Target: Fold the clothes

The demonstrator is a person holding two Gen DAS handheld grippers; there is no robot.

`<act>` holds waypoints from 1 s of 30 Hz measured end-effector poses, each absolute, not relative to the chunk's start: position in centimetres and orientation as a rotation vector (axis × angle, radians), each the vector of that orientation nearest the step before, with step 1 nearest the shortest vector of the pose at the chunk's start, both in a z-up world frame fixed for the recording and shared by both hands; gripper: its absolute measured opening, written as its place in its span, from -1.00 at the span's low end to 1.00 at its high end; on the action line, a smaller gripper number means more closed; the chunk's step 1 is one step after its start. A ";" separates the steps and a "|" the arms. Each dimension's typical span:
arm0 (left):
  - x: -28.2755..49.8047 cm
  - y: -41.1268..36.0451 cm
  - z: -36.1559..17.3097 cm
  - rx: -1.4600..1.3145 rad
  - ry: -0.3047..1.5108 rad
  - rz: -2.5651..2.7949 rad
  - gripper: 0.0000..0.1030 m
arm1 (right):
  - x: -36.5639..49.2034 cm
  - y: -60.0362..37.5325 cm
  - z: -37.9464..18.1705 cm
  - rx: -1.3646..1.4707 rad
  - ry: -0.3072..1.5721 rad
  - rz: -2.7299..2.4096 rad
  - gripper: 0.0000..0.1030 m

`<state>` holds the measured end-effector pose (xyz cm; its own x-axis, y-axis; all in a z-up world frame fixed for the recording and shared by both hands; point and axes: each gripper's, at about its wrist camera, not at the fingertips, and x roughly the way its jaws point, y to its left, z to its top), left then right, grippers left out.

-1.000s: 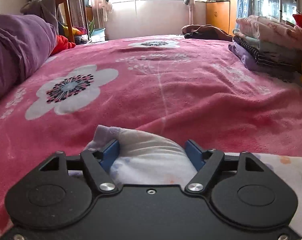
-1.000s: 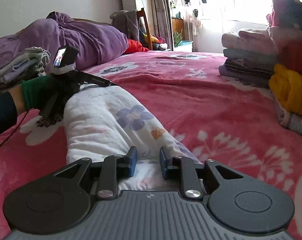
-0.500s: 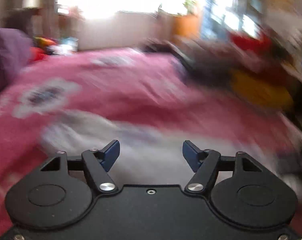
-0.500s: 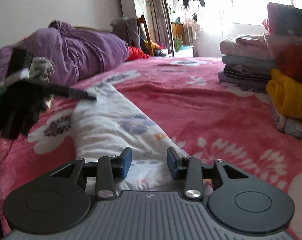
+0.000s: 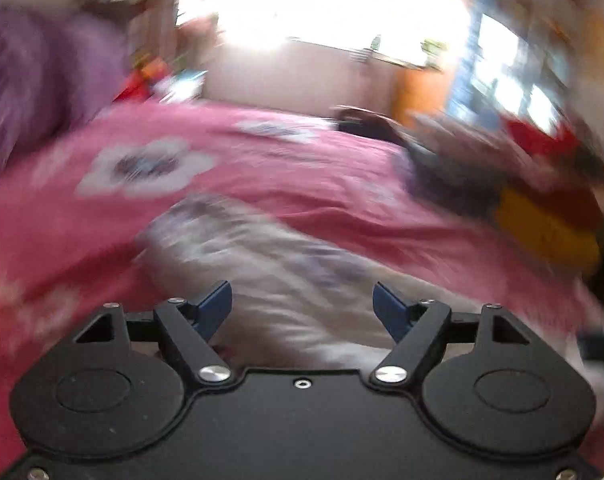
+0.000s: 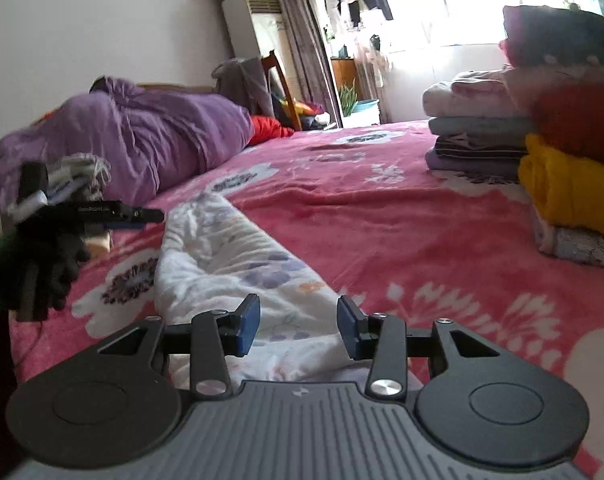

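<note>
Tools both spread wide: right tool (image 6: 297,326) and left tool (image 5: 302,306) over white floral garment (image 6: 229,256), gripping nothing.

One white floral garment (image 6: 237,256) — two claws (image 6: 297,322) (image 5: 302,306) — one chair (image 6: 275,80).

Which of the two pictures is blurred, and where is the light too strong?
Left wrist view: heavy motion blur over the white floral garment and the bed; only the left gripper is sharp, and the window is blown out. Right wrist view: mostly sharp, with window glare at top right.
</note>
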<state>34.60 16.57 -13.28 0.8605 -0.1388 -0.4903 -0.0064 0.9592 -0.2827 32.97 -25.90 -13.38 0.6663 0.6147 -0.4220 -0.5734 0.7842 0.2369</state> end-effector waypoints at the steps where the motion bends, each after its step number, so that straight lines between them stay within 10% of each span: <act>1: 34.9 18.0 -13.7 -0.360 0.542 -0.040 0.49 | 33.0 -26.0 -13.4 0.073 0.513 0.663 -0.17; 20: 39.7 26.4 -20.5 -1.089 0.487 -0.120 0.30 | 35.8 -27.9 -16.9 0.131 0.660 0.599 0.27; 23: 39.8 26.3 -20.2 -1.066 0.485 -0.127 0.04 | 35.9 -27.8 -17.1 0.135 0.663 0.591 0.27; 25: 39.7 26.4 -20.2 -1.095 0.471 -0.141 -0.55 | 35.9 -27.8 -17.1 0.139 0.662 0.584 0.27; 30: 38.5 25.3 -16.4 -1.027 0.347 -0.246 -0.62 | 35.7 -27.9 -17.0 0.154 0.659 0.567 0.26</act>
